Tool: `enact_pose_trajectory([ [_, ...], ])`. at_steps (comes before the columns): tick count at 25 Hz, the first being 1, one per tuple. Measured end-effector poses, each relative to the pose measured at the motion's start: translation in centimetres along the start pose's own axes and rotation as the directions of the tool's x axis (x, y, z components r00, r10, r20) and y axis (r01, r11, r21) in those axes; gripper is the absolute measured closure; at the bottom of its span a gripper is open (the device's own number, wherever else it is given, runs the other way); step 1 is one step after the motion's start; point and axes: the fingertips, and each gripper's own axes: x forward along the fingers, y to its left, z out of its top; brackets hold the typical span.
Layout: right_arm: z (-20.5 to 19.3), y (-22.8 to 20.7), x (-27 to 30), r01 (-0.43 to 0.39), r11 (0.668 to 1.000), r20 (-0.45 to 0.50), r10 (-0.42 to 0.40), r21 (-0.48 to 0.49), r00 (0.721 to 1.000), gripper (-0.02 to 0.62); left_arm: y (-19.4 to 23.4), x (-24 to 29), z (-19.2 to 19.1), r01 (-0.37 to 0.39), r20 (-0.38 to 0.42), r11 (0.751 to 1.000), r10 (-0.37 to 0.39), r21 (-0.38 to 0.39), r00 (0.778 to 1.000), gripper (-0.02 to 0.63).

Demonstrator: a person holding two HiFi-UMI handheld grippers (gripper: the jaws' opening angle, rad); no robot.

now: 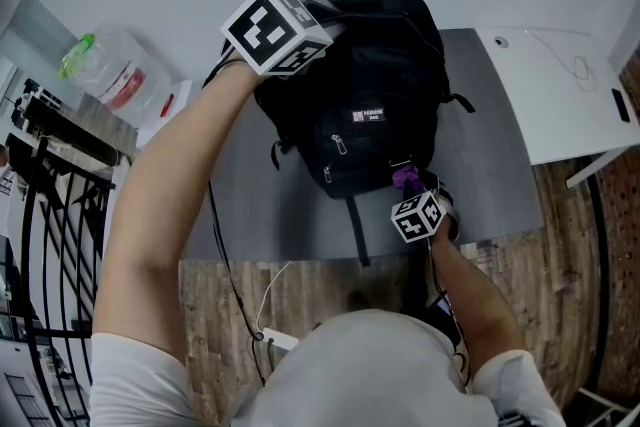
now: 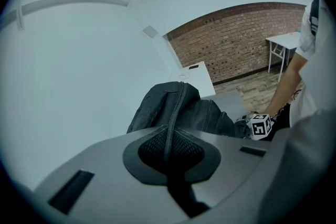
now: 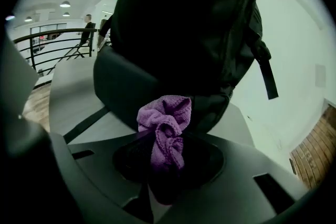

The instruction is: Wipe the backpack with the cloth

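Observation:
A black backpack (image 1: 365, 105) stands upright on the grey table (image 1: 480, 165). At its top is my left gripper (image 1: 300, 40), under its marker cube. In the left gripper view that gripper (image 2: 170, 152) is shut on a thin black strap (image 2: 173, 118) that runs up to the backpack's top (image 2: 168, 102). My right gripper (image 1: 410, 197) is low at the backpack's front, shut on a bunched purple cloth (image 1: 405, 178). In the right gripper view the cloth (image 3: 165, 126) sticks out of the jaws and lies against the lower edge of the backpack (image 3: 178, 34).
A white table (image 1: 560, 95) adjoins the grey one on the right. A clear plastic container with a green lid (image 1: 105, 65) and a black railing (image 1: 50, 215) are at the left. A white cable (image 1: 270, 300) lies on the wooden floor. A brick wall (image 2: 236, 34) stands farther off.

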Motion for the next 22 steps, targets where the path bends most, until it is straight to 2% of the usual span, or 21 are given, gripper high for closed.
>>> enact_pose_trajectory([
  [4,-1.8,-2.5,0.2,0.039,0.999,-0.038,-0.038,0.03,0.999,0.492,-0.1,0.0,0.0,-0.001,-0.002,1.0,0.001,-0.001,1.0,0.597],
  [12,-2.8,-4.5,0.3,0.077,0.995,-0.058,-0.074,0.057,0.996,0.492,-0.1,0.0,-0.1,0.0,-0.008,1.0,0.0,-0.002,1.0,0.597],
  [15,-4.2,-6.3,-0.1,0.155,0.982,-0.101,-0.144,0.111,0.984,0.492,-0.2,-0.1,-0.1,0.002,-0.004,1.0,-0.002,-0.002,1.0,0.597],
  [18,-6.2,-8.3,-0.7,0.224,0.954,-0.15,-0.196,0.201,0.969,0.492,-0.3,-0.2,-0.1,0.004,-0.003,1.0,-0.004,-0.001,1.0,0.597],
  [22,-7.0,-8.0,-1.6,0.221,0.946,-0.144,-0.191,0.239,0.971,0.492,-0.4,-0.2,-0.1,0.009,-0.001,1.0,-0.009,0.002,1.0,0.597],
])
